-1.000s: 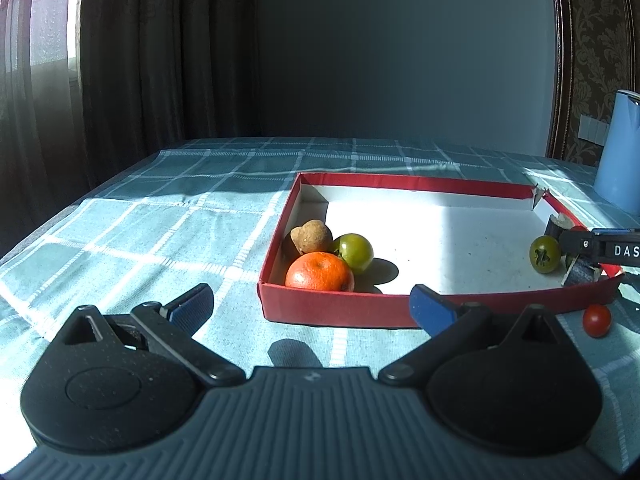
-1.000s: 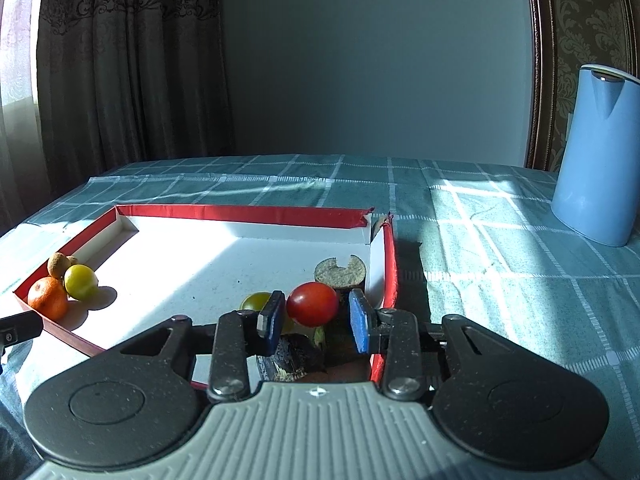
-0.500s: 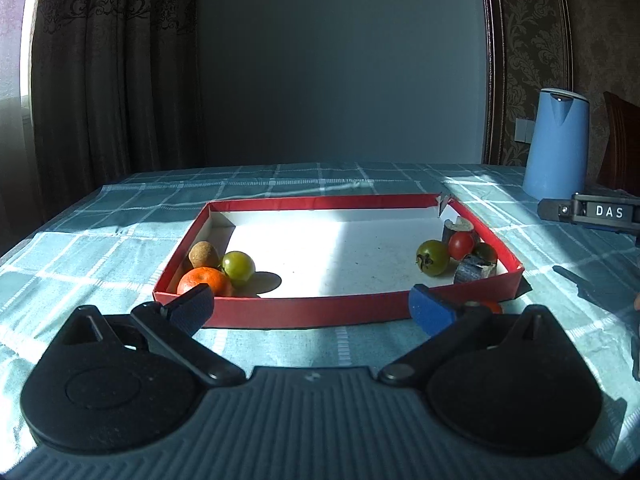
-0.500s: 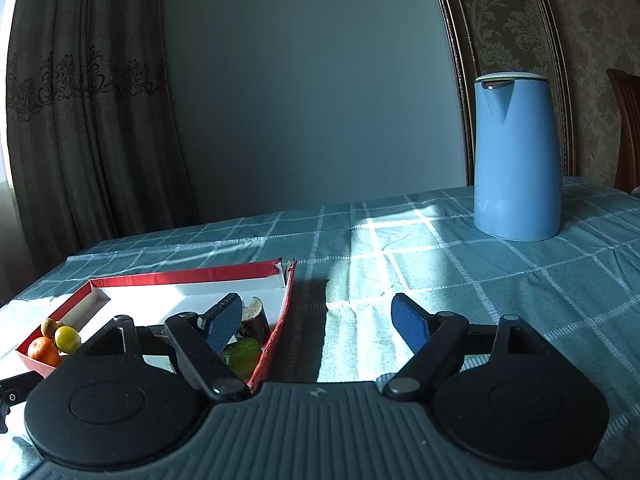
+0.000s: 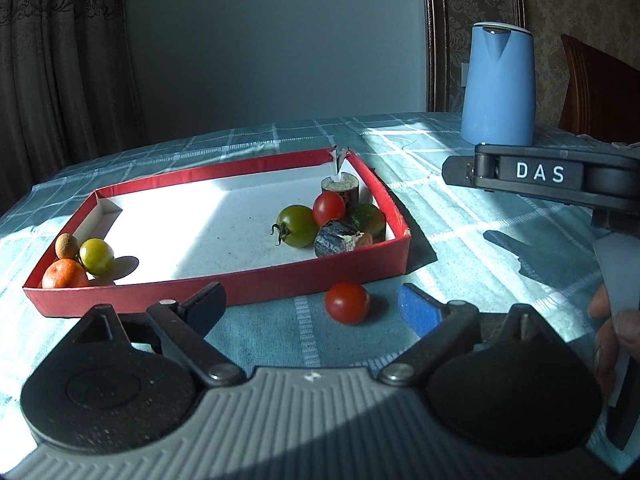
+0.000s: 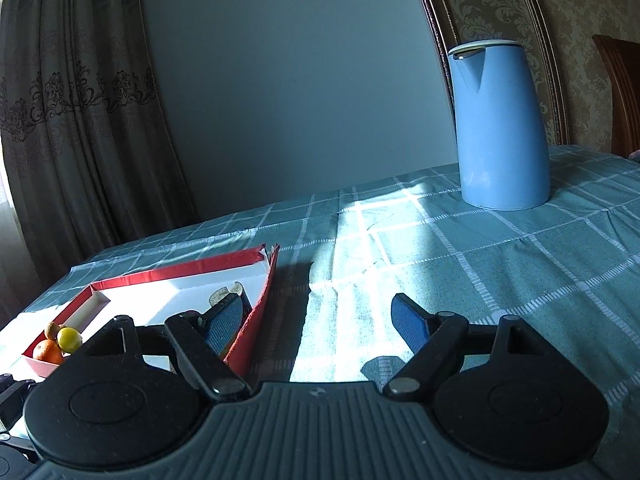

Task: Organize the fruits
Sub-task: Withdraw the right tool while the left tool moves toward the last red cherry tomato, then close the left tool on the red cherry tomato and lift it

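A red cherry tomato (image 5: 347,303) lies on the teal checked cloth just in front of the red tray (image 5: 224,290). It sits between the blue pads of my left gripper (image 5: 312,306), nearer the right pad. The jaws are closing and neither pad touches it. The tray's right end holds a green tomato (image 5: 297,226), a red tomato (image 5: 329,208) and dark cut pieces (image 5: 340,238). An orange (image 5: 64,274), a yellow-green fruit (image 5: 96,256) and a small brown fruit (image 5: 66,246) fill its left corner. My right gripper (image 6: 318,320) stands open and empty over the cloth, right of the tray wall (image 6: 256,320).
A tall blue kettle (image 5: 498,84) (image 6: 500,128) stands at the back right of the table. The right gripper's black body (image 5: 540,172) and a person's fingers (image 5: 604,308) fill the right edge of the left wrist view. A wooden chair (image 5: 596,88) stands behind, and curtains hang on the left.
My right gripper let go of its red tomato in the tray, opened and drew away to the right. My left gripper swung right, bringing the loose cherry tomato between its fingers.
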